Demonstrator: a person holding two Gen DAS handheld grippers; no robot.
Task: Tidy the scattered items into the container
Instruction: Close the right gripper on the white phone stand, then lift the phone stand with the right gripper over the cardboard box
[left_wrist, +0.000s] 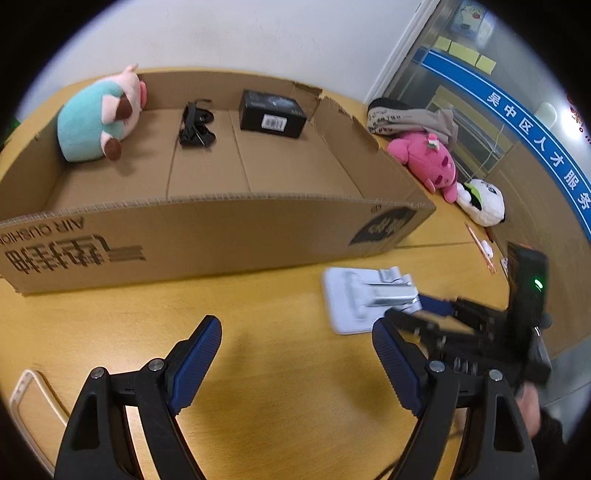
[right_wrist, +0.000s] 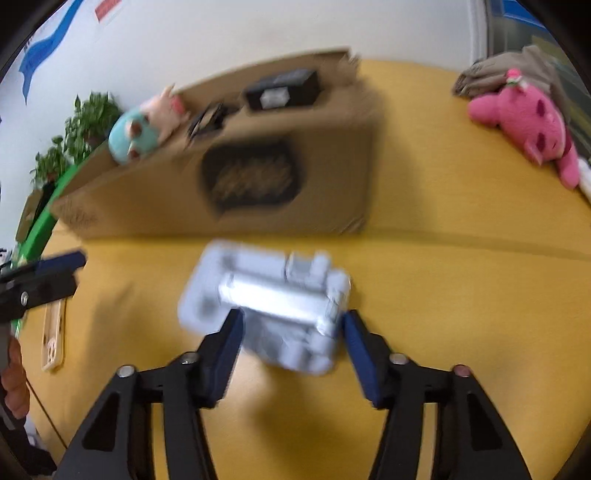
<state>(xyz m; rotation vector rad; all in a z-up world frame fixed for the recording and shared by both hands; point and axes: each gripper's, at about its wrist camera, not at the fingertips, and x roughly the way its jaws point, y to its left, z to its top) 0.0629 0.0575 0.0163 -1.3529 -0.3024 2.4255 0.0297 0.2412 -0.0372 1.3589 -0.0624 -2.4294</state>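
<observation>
L wrist view: left gripper (left_wrist: 295, 354) jaws apart, nothing between, hovering over table (left_wrist: 258, 295); white tray (left_wrist: 354, 299) lies just beside cardboard box (left_wrist: 221, 229).

R wrist view: right gripper (right_wrist: 291, 343) straddles the tray (right_wrist: 266, 302), blurry, can't tell if pads touch yet. Should center on the tray's narrow end, squeeze firm before lifting to the box (right_wrist: 229, 173).

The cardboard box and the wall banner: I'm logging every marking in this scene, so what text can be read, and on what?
"AIR CUSHION", upside down, with large Chinese characters I can't make out: front wall of the cardboard box.
"吴中区人才服务": blue banner on the glass wall.
Dark emblem on the box's right end: unreadable.
White barcode label on the black box: too small.
Print on the grey cloth: too small.
Right wrist view: blurred, nothing legible.
</observation>
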